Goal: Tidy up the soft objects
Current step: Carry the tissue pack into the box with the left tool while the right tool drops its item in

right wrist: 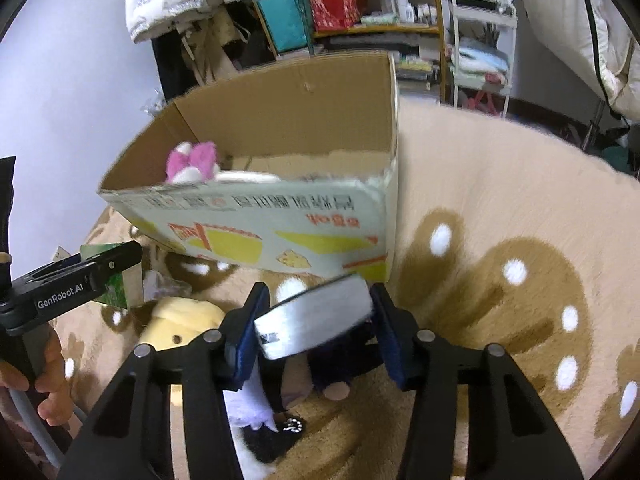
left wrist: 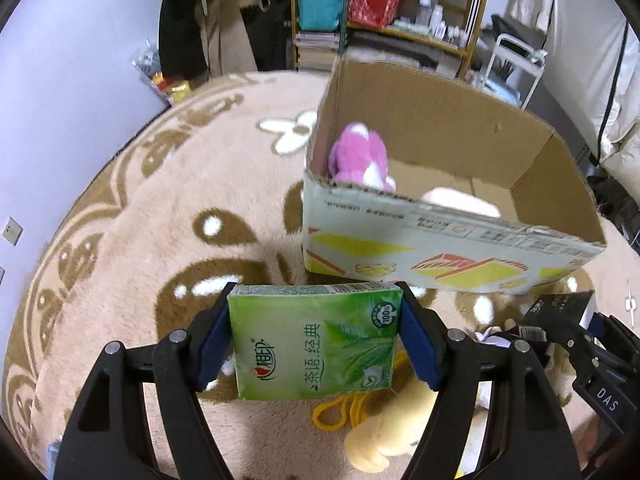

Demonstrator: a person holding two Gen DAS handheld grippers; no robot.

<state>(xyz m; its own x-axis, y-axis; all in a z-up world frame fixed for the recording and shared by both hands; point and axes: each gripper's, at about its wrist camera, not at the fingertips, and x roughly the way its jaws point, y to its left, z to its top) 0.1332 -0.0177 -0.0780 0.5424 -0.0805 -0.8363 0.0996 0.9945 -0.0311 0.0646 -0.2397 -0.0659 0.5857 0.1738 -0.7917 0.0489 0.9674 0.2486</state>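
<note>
My left gripper is shut on a green tissue pack, held above the rug just in front of an open cardboard box. My right gripper is shut on a dark pack with a silver face, tilted between the pads near the box's front wall. A pink plush and something white lie inside the box. On the rug below the grippers lie a yellow plush and a dark plush. The left gripper shows at the left edge of the right wrist view.
A beige round rug with brown patterns covers the floor. Behind the box stand a cluttered wooden shelf, hanging clothes and a white trolley. A hand grips the left tool's handle. A yellow cord lies by the yellow plush.
</note>
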